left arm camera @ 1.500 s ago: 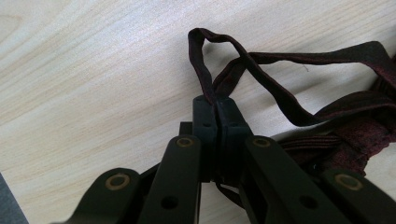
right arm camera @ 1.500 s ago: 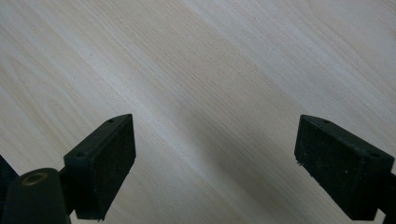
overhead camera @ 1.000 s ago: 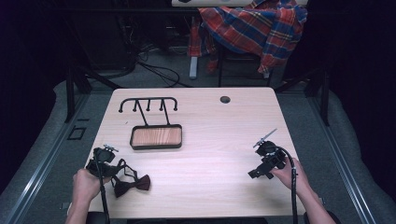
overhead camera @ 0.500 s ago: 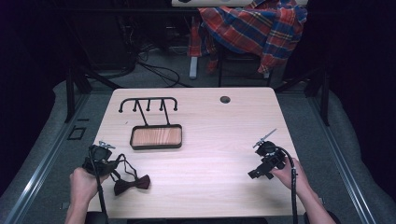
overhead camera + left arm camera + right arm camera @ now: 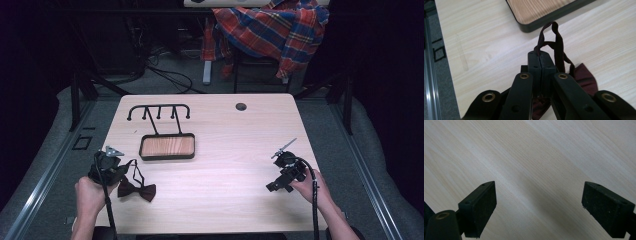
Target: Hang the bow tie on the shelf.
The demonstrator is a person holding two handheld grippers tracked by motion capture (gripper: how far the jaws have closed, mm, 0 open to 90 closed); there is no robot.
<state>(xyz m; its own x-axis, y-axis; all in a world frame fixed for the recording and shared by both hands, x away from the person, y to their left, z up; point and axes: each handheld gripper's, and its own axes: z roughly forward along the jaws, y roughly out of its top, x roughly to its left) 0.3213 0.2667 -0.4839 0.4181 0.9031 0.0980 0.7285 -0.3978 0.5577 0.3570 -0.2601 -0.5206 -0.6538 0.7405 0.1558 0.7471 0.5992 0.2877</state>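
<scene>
The left tongs (image 5: pixel 541 62) are clenched on the strap (image 5: pixel 556 47) of a dark red bow tie (image 5: pixel 136 189), near the table's (image 5: pixel 235 150) front left corner. The strap loops up past the jaw tips; in the high view the bow itself hangs just below and right of the tongs, at or barely above the table. So the pick-up looks done. Carrying it to the rack (image 5: pixel 159 111), whose 5 hooks stand behind the tray (image 5: pixel 167 147), and hanging it there appears to be left. The bow's long axis runs left to right, tilted slightly, pointing toward the table's middle. The right tongs (image 5: pixel 539 207) are released, hovering over bare table.
</scene>
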